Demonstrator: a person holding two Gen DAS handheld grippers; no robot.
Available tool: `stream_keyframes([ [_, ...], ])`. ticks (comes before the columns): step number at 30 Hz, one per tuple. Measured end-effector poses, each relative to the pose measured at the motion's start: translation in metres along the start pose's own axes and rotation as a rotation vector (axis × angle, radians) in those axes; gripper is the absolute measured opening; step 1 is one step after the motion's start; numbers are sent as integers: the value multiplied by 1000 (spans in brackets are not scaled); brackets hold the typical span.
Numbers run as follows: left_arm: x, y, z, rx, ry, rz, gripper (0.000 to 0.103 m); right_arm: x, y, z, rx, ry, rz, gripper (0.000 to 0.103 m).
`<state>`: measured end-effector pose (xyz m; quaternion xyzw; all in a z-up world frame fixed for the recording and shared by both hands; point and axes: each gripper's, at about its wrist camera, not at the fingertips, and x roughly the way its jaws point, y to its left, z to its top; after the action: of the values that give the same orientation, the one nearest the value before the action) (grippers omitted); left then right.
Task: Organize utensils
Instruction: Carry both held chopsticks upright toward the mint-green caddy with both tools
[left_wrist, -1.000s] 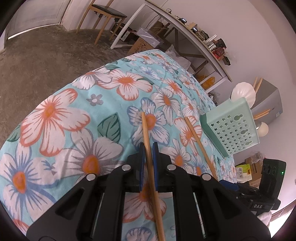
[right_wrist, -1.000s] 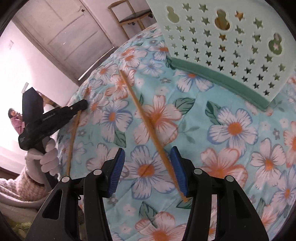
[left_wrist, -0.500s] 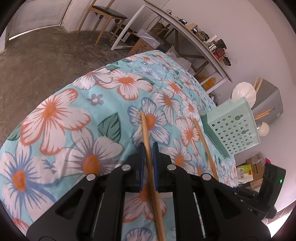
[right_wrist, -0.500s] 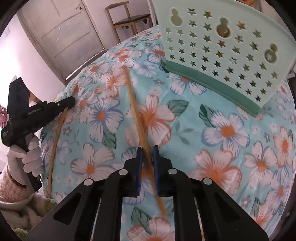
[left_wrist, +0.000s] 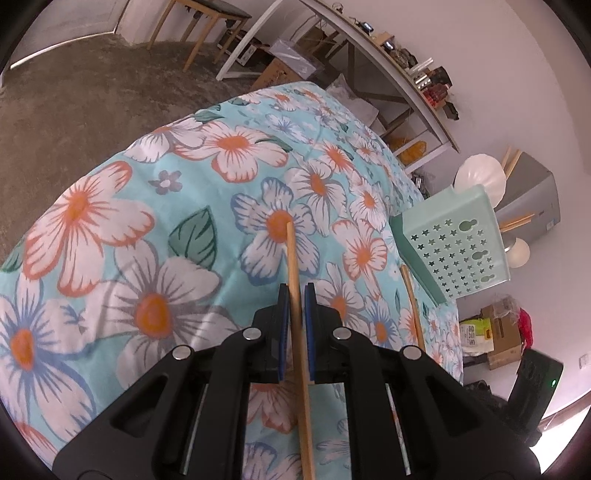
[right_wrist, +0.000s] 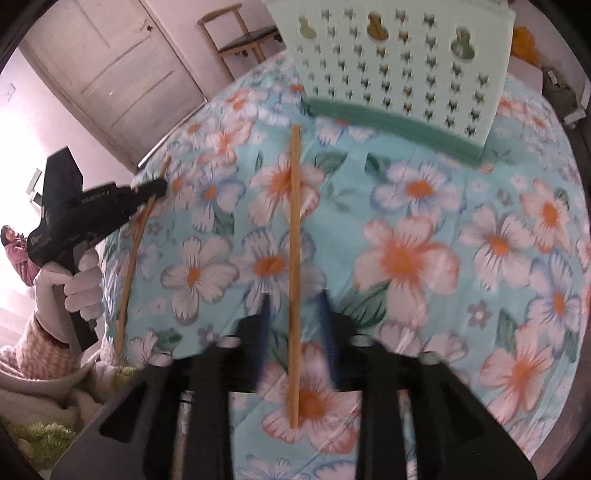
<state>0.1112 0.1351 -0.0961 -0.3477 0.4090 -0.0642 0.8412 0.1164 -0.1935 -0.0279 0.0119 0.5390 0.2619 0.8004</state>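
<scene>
**Chopstick lay lengthwise between the right jaws, pointing at the rack**

The right gripper (right_wrist: 295, 334) stood part-open over the flowered cloth (right_wrist: 424, 258), its jaws having just been opening, with a chopstick (right_wrist: 294, 266) between the blue pads but clear of both, lying loose on the cloth. Its long axis ran straight ahead along the fingers, the far tip ending just short of the pale green rack (right_wrist: 399, 62) at the far edge. The right hand was therefore the nearer one, and a re-grip would likely need only a closing of the jaws.

The left gripper (left_wrist: 295, 306) was clamped on a second chopstick (left_wrist: 293, 266), which likewise pointed forward, well apart from the rack (left_wrist: 458, 243) lying to its right.
</scene>
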Motion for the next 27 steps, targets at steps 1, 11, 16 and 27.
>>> stream_keyframes([
  [1,0,0,2,5,7,5,8,0,0,6,-1,-11,3,35],
  [11,16,-3,20,26,68,50,8,39,-1,69,-26,-70,-36,35],
  [16,19,-6,21,54,65,65,8,62,6,84,-55,-52,-62,35],
  [27,21,-24,18,170,20,150,7,82,20,111,-77,-85,-97,7],
])
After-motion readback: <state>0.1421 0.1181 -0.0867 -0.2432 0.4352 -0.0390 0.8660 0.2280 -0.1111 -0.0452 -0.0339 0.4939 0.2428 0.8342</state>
